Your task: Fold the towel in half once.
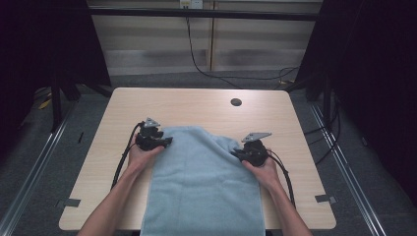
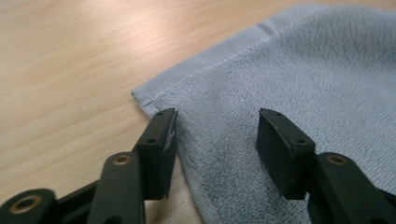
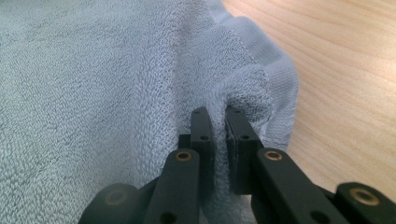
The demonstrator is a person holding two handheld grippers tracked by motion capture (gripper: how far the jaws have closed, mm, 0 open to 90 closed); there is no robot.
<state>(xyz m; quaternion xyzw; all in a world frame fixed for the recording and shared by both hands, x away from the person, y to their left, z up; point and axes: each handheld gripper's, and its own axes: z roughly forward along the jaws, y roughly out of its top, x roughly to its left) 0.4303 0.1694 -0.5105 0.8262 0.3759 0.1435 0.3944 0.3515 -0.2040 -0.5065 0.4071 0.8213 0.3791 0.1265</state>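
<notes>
Towel (image 1: 204, 187) is laid down the middle of the wooden table (image 1: 196, 105), long axis running away from the person; its near end is draped over the table's near edge and cut off at the bottom of the high view

Right gripper (image 3: 219, 122): jaws nearly closed, a fold of pile pinched between them at the far right corner, the edge bunched up there

Left gripper (image 2: 217, 128): jaws spread, nothing held; left jaw at the towel's side edge just short of the far left corner, right jaw over the pile. That corner lies just ahead, flat on the wood

How deep the pinched fold goes cannot be made out

Beyond: round grommet hole (image 1: 236, 102) near the far edge
</notes>
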